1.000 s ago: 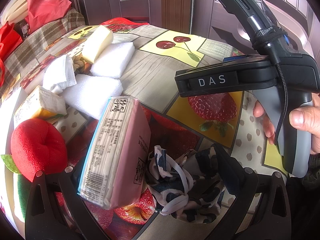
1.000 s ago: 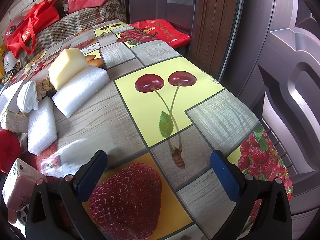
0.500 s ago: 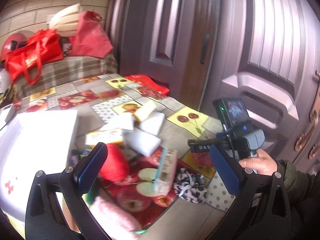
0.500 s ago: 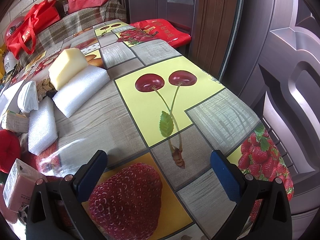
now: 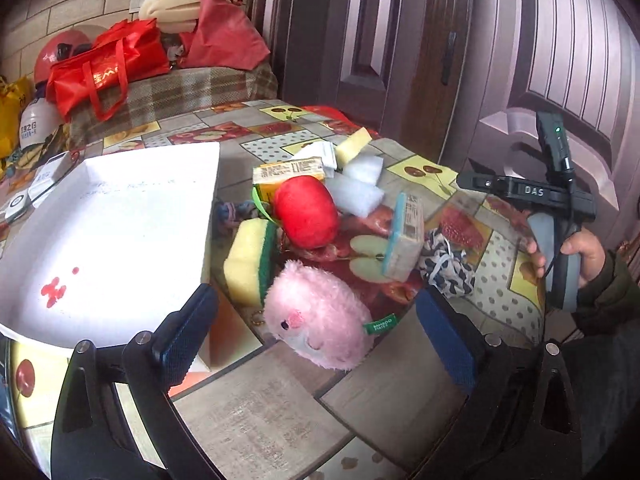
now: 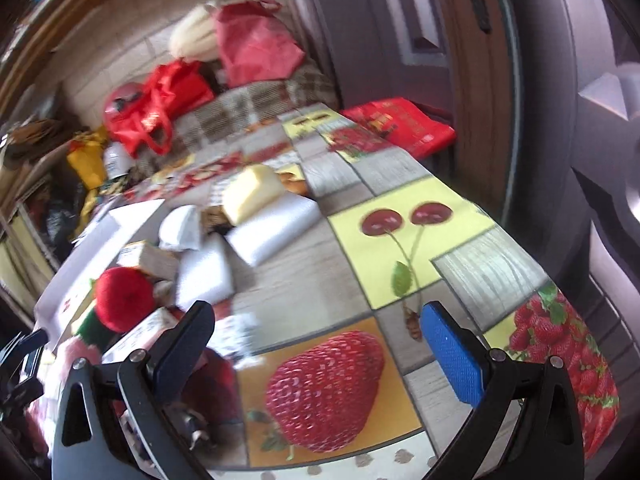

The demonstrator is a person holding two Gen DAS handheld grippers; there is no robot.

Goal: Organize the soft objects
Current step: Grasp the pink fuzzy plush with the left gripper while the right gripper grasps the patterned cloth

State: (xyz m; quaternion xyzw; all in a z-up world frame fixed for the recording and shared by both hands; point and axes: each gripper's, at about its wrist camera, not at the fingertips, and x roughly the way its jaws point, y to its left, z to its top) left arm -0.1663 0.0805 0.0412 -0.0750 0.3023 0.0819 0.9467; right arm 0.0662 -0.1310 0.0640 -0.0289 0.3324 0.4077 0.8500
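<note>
A pink plush toy (image 5: 318, 322) lies on the fruit-print table between my left gripper's open fingers; the left gripper (image 5: 316, 346) is empty. Behind the plush are a yellow-green sponge (image 5: 250, 266), a red plush apple (image 5: 306, 212), a tissue pack (image 5: 404, 238) standing on edge, a black-white cloth (image 5: 448, 266), white foam blocks (image 5: 358, 196) and a yellow foam wedge (image 5: 352, 146). A white box (image 5: 108, 236) stands to the left. My right gripper (image 6: 316, 354) is open and empty above a strawberry print, with the red apple (image 6: 126, 298) and foam blocks (image 6: 276, 226) to its left.
The right hand-held gripper (image 5: 556, 208) shows at the right table edge in the left wrist view. Red bags (image 5: 108, 64) and a helmet sit on a plaid bench behind the table. Dark doors (image 6: 500, 80) stand close on the right.
My left gripper has pulled back and up from the tissue pack and cloth, so the pink plush and white box came into view. My right gripper has lifted and tilted, blurring its view.
</note>
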